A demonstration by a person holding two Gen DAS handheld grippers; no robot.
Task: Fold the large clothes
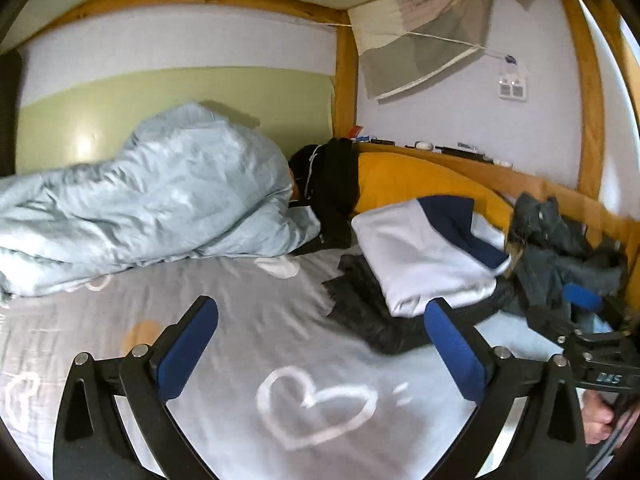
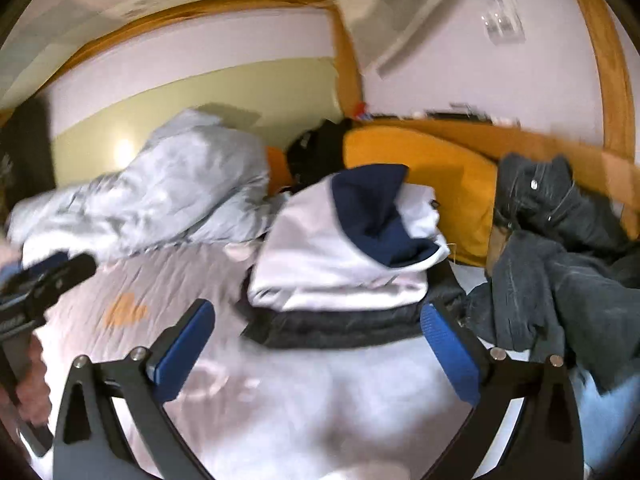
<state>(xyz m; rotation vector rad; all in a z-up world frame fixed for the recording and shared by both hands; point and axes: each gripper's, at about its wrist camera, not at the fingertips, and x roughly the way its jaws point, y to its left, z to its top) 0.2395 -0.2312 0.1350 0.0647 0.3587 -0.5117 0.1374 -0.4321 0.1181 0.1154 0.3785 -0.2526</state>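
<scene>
Your left gripper [image 1: 320,344] and right gripper [image 2: 316,344] both hover over the bed sheet [image 1: 248,320] with jaws spread wide — nothing held. The folded white-and-navy garment [image 2: 340,256] sits on a dark folded garment [image 2: 332,326] at your right gripper's twelve o'clock, with crumpled dark jeans [image 2: 560,264] at two o'clock — beside the stack.

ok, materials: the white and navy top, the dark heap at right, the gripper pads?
White and navy top: soft matte knit, probably fleece or jersey; rounded folds. Dark heap: likely denim; seam stitching and a metal rivet. Left gripper and right gripper pads: matte blue, ribbed, perhaps rubber.
</scene>
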